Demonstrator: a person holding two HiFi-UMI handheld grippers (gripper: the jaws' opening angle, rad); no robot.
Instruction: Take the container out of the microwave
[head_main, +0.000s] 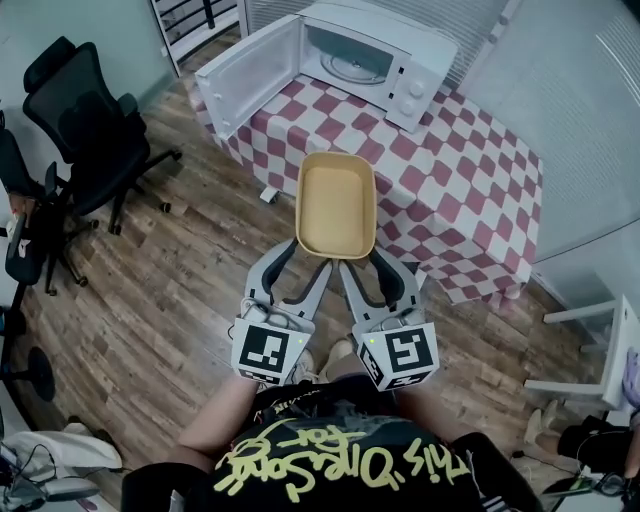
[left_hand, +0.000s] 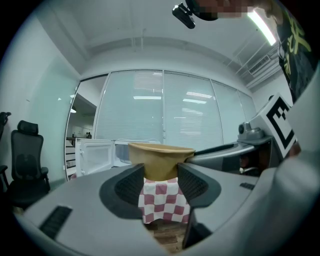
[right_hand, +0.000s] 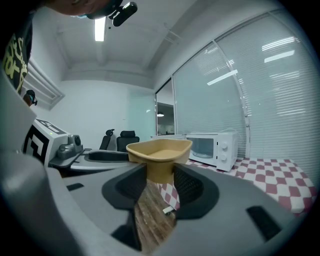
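Writing: yellow script on black shirt (head_main: 340, 465), inverted, not legible.
Container (head_main: 336, 203): tan, outside open microwave (head_main: 375, 60), over checked table (head_main: 470, 170) edge.
Left gripper (head_main: 305, 262): clamped on container's near end.
Right gripper (head_main: 365, 265): clamped alongside.

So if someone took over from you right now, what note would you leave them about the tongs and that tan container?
Left tongs: shut on the container, near-left corner.
Right tongs: shut on its near-right corner.
Container: looks empty, held level in the air by the near edge of the checkered table.
Microwave: on the table, door open, only the turntable inside.
Done: container is out.
Left: probably set it down, perhaps close the door.
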